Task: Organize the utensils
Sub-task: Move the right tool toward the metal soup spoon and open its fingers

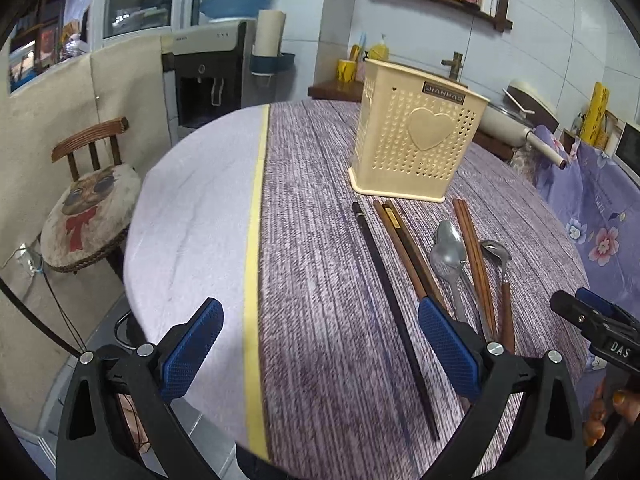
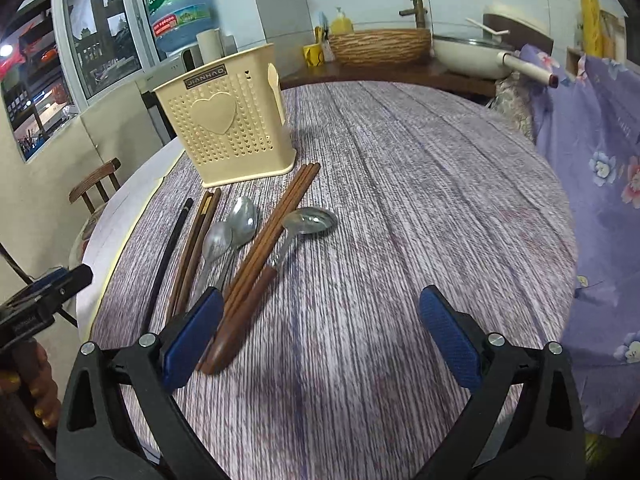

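Observation:
A cream perforated utensil holder [image 1: 416, 136] [image 2: 230, 120] with a heart on its side stands upright on the round table. In front of it lie a black chopstick [image 1: 390, 304] [image 2: 168, 256], brown chopsticks [image 1: 404, 248] [image 2: 196, 244], two metal spoons [image 1: 448, 252] [image 2: 230, 232], a second brown pair [image 1: 476, 264] [image 2: 276, 228] and a wood-handled spoon [image 1: 502, 280] [image 2: 296, 236]. My left gripper [image 1: 320, 348] is open above the table, the black chopstick between its fingers' lines. My right gripper [image 2: 320, 336] is open, its left finger over the handle ends.
The table wears a purple striped cloth [image 2: 400, 200] with a pale strip [image 1: 192, 208] on its left. A wooden chair [image 1: 92, 200] stands left of the table. A floral purple cover [image 2: 592, 160] drapes at the right. A water dispenser [image 1: 212, 76] and sink counter lie behind.

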The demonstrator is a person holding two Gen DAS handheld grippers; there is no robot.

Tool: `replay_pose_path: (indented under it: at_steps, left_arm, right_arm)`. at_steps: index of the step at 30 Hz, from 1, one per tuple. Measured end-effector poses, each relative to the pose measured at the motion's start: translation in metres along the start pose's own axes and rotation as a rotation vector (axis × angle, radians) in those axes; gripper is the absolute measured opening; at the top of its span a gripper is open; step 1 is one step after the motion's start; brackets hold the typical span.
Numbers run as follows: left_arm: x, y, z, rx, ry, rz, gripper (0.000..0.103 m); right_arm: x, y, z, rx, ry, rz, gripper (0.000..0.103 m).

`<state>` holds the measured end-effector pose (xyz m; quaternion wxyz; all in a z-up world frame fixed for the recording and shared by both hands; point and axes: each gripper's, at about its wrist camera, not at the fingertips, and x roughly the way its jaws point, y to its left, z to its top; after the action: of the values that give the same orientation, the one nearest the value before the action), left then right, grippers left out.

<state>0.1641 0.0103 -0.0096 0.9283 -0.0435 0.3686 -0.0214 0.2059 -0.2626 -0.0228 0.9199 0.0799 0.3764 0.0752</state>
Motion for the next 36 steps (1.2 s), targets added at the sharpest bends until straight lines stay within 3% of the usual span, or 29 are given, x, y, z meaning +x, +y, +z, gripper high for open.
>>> replay_pose_path:
  at_steps: [7,12,18,23,28,36]
  left_arm:
    - [0.027,-0.005,0.016,-0.001,0.080,-0.011,0.077]
    - [0.039,-0.010,0.019,0.016,0.109,-0.004,0.073]
    - [0.045,-0.013,0.022,0.037,0.110,0.016,0.072]
    - [0.056,-0.020,0.025,0.055,0.134,0.015,0.065]
    - [0.065,-0.025,0.030,0.065,0.154,0.012,0.056]
    - [0.077,-0.034,0.041,0.089,0.168,0.029,0.053]
  right_arm:
    - [0.028,0.016,0.018,-0.069,0.048,-0.049,0.089]
    - [0.052,0.010,0.020,-0.021,0.109,-0.066,0.079]
    - [0.057,0.012,0.029,-0.021,0.090,-0.068,0.079]
    - [0.060,0.021,0.033,-0.070,0.090,-0.066,0.076]
    - [0.063,0.008,0.041,-0.026,0.087,-0.089,0.073]
    - [0.079,0.007,0.038,-0.002,0.168,-0.080,0.068]
